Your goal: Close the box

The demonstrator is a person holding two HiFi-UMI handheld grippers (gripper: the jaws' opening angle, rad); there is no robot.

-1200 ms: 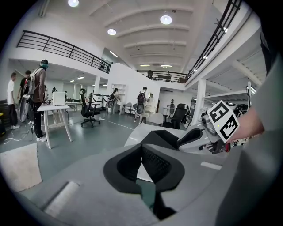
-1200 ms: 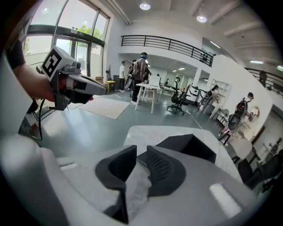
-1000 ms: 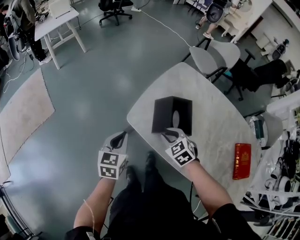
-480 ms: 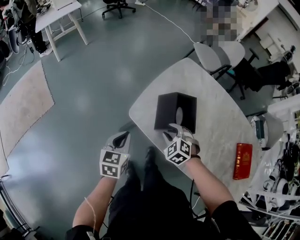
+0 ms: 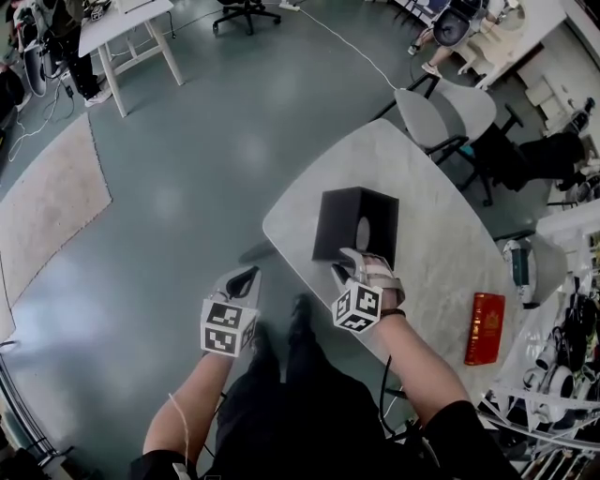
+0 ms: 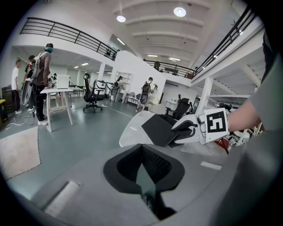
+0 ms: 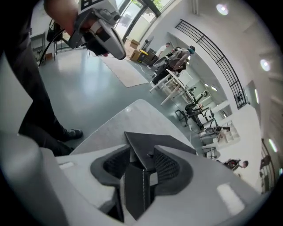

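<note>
The black box [image 5: 352, 220] stands on the pale table [image 5: 431, 272], seemingly open at the top. My right gripper [image 5: 345, 274] is at the box's near edge, pointing steeply down. In the right gripper view its jaws have just been opening and stand wide; a black panel of the box [image 7: 154, 143] rises between the right gripper's [image 7: 142, 154] fingers. My left gripper [image 5: 242, 279] hangs over the floor left of the table, shut on nothing [image 6: 142, 152]. From there the box [image 6: 159, 128] and the right gripper [image 6: 188, 132] show ahead.
A red book [image 5: 484, 328] lies at the table's right edge. A grey chair [image 5: 441, 108] stands beyond the table. Grey floor, a beige rug [image 5: 52, 178] and a white desk [image 5: 122, 23] lie to the left. People stand far off.
The right gripper has rolled, sunk to the box's near edge and opened its jaws around a black panel. The left gripper has sunk a little and stays shut.
</note>
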